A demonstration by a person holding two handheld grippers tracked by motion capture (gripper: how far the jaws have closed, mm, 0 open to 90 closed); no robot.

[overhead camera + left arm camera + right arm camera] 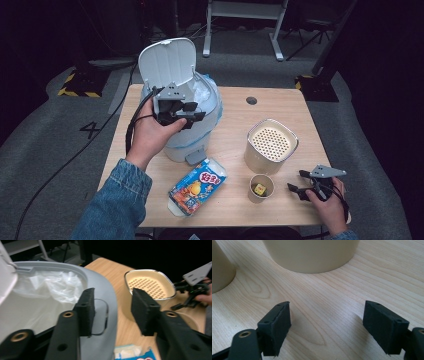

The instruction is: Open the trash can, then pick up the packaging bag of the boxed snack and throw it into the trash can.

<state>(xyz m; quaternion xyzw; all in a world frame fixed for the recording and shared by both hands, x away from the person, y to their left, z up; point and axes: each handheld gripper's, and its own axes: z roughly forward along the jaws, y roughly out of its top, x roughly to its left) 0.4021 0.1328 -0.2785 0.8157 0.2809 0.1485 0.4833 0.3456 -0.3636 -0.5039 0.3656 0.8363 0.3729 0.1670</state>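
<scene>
Your left gripper [186, 114] hangs over the open white plastic pedal bin [200, 100] at the table's far left, jaws parted and empty (drop apparently done). Next: the blue snack carton [197, 186] near centre; your right gripper [300, 184] rests wide, empty.

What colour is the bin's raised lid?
The lid is white to pale grey; the high view shows it best.

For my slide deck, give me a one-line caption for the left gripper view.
Open left claw poised over the rim of a lined grey bin, empty-jawed, perforated cream container beyond.
</scene>
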